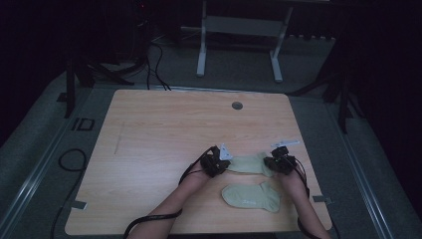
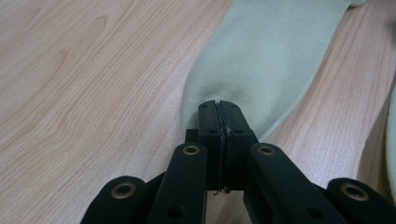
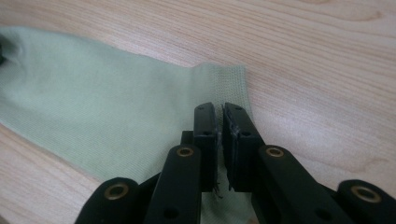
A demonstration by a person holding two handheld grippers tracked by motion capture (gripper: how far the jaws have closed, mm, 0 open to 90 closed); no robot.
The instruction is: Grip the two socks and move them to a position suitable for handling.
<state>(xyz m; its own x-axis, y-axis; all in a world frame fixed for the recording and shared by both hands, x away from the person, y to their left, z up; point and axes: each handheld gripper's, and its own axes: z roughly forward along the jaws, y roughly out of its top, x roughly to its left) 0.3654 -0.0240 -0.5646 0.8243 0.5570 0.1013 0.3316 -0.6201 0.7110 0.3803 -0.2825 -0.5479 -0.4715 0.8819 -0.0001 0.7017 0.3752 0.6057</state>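
I have the left gripper [image 2: 218, 106] clenched on one end of the pale green sock [image 1: 247, 164] lying on the desk [image 1: 164, 129] and the right gripper [image 3: 219, 112] nipping its cuff, to stretch it flat beside its mate [image 1: 251, 197].

Looking along my left gripper [image 2: 218, 105], I see its two black fingers [image 2: 209, 122] pressed together with barely a seam between them, pinching the near end of a pale green sock [image 2: 271, 56]. The sock puckers slightly where the tips bite it and spreads out flat from there toward the upper right, lying on the light wood-grain surface [image 2: 84, 93]. At the far right edge I see a sliver of more pale green fabric [image 2: 391, 140], too cropped for me to identify.
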